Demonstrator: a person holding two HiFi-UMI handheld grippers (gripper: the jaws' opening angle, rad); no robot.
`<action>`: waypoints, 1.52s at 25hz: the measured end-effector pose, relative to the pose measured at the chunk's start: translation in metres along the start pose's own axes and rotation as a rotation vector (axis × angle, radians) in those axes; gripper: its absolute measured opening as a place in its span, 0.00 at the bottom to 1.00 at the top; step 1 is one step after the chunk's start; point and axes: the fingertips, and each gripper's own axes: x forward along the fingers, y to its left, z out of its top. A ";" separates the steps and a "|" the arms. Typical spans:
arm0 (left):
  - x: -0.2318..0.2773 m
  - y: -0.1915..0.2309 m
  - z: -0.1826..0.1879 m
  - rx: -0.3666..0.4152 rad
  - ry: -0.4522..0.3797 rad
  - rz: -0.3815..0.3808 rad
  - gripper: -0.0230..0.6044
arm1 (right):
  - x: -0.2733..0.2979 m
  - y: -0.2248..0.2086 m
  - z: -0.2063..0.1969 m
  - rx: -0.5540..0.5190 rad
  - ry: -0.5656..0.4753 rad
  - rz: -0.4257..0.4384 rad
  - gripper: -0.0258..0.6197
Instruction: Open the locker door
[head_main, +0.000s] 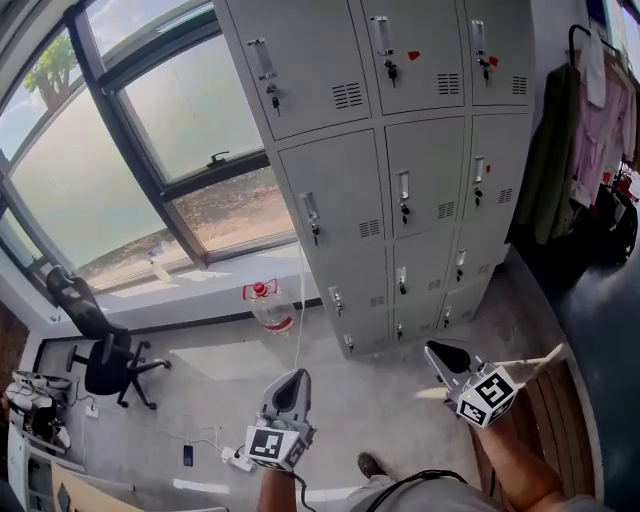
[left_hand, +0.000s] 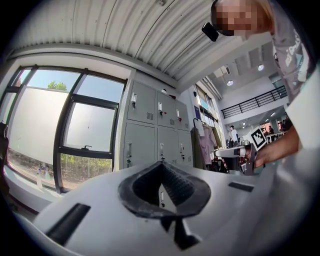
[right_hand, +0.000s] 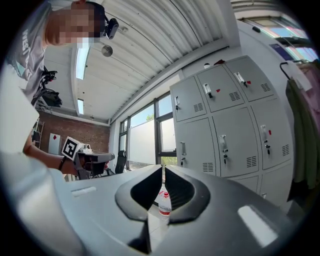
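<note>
Our left gripper (head_main: 292, 380) and right gripper (head_main: 436, 352) are both closed on nothing, well short of the locker bank (head_main: 345, 250). Its door handles (head_main: 403, 187) look small, so closed jaws could glance off one. Which door is meant, we cannot tell.

Before you: pale grey lockers (head_main: 330, 190), small red tags (head_main: 413, 55) on some. Your left gripper (head_main: 292, 378) and right gripper (head_main: 436, 350): light grey, black pads (head_main: 290, 393), black-and-white marker cubes (head_main: 488, 393). Clear bottle (head_main: 272, 308), red cap; black chair (head_main: 100, 355); pink shirt (head_main: 600, 115).
</note>
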 end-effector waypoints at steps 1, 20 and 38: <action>0.007 0.014 -0.001 -0.004 0.001 -0.002 0.05 | 0.016 -0.002 -0.001 0.003 0.002 -0.004 0.05; 0.120 0.140 -0.049 -0.073 0.036 -0.093 0.05 | 0.193 -0.057 -0.045 0.018 0.071 -0.039 0.08; 0.211 0.221 -0.141 -0.164 0.163 -0.044 0.05 | 0.393 -0.136 -0.249 0.134 0.331 0.044 0.13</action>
